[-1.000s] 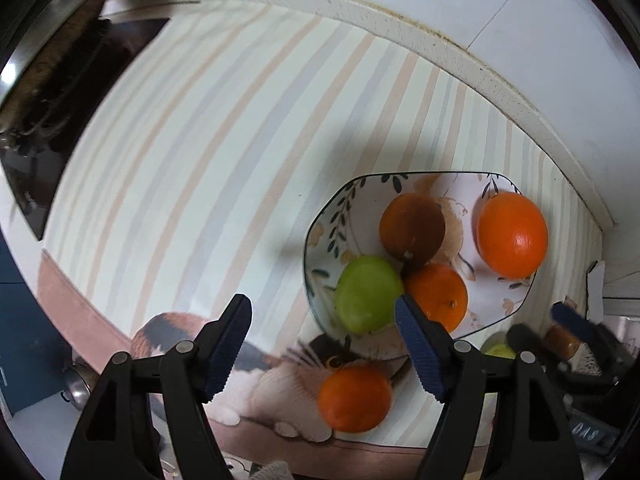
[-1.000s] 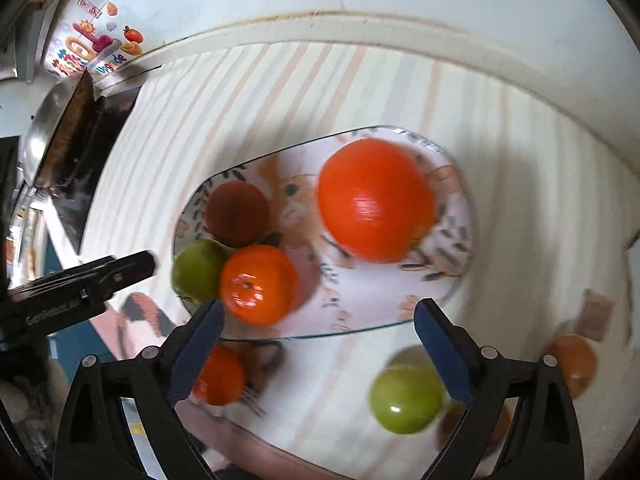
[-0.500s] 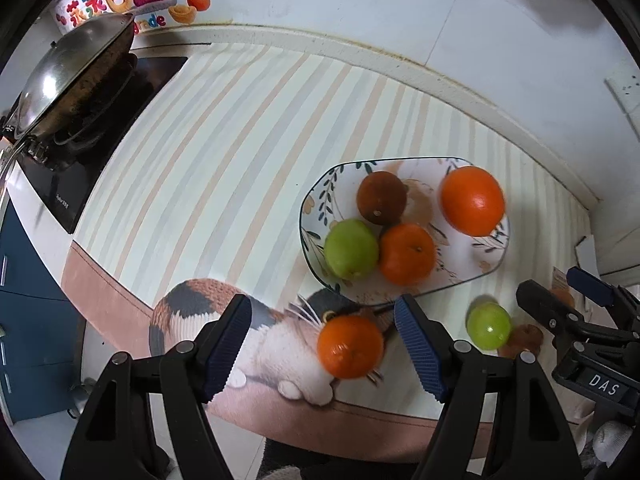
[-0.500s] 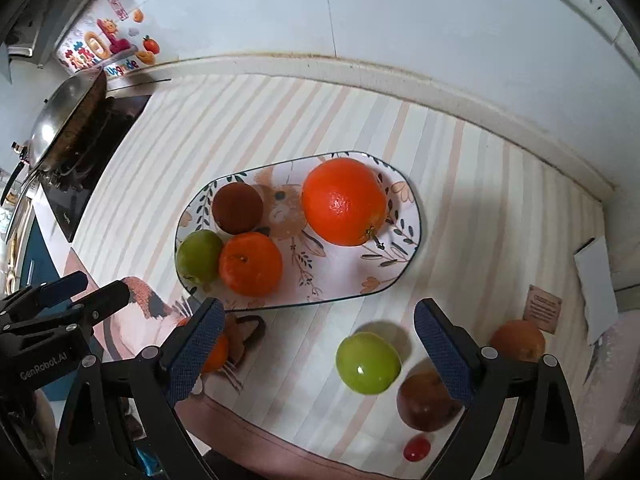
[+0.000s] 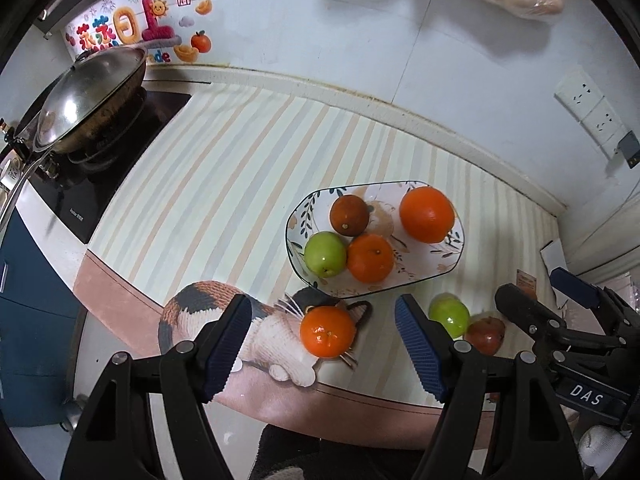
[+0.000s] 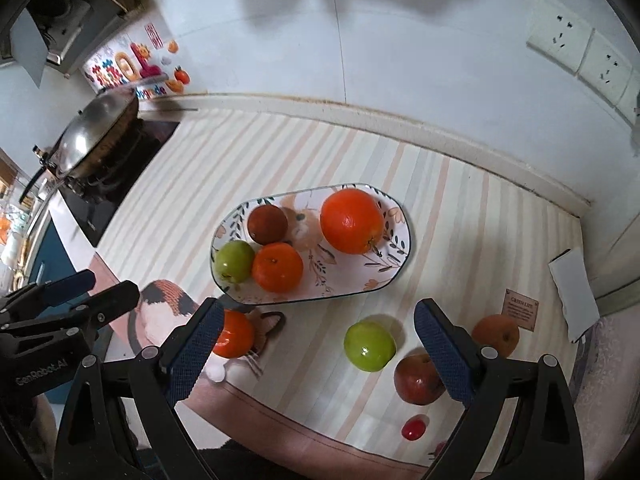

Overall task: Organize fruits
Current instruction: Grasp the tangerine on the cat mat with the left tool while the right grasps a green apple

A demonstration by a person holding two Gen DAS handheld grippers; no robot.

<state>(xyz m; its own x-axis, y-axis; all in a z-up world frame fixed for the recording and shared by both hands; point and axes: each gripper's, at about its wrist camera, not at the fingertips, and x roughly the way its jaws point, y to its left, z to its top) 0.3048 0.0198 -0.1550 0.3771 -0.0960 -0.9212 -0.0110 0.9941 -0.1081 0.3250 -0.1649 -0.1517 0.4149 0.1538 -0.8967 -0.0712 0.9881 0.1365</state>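
Note:
An oval floral plate (image 5: 296, 216) (image 6: 400, 264) on the striped mat holds a big orange (image 5: 427, 214) (image 6: 351, 221), a dark brown fruit (image 5: 349, 215) (image 6: 267, 224), a green apple (image 5: 325, 254) (image 6: 235, 255) and a tangerine (image 5: 370, 258) (image 6: 277, 267). Loose on the mat lie a tangerine (image 5: 327, 331) (image 6: 236, 335), a green apple (image 5: 451, 316) (image 6: 369, 345), a red apple (image 5: 485, 334) (image 6: 416, 378), an orange fruit (image 6: 496, 335) and a small red fruit (image 6: 413, 429). My left gripper (image 5: 322, 348) hangs open high above the loose tangerine. My right gripper (image 6: 318, 354) is open and empty, high above the green apple.
A lidded wok (image 5: 88, 96) sits on a black cooktop (image 5: 80, 196) at the left. The tiled wall (image 6: 360, 40) runs behind the counter, with sockets (image 6: 580, 52) at right. A small card (image 6: 520, 309) and white paper (image 6: 572, 284) lie at the right edge.
Both grippers have risen and pulled back from the plate, so the fruit looks smaller and more of the counter, wok and wall shows. No fruit has moved.

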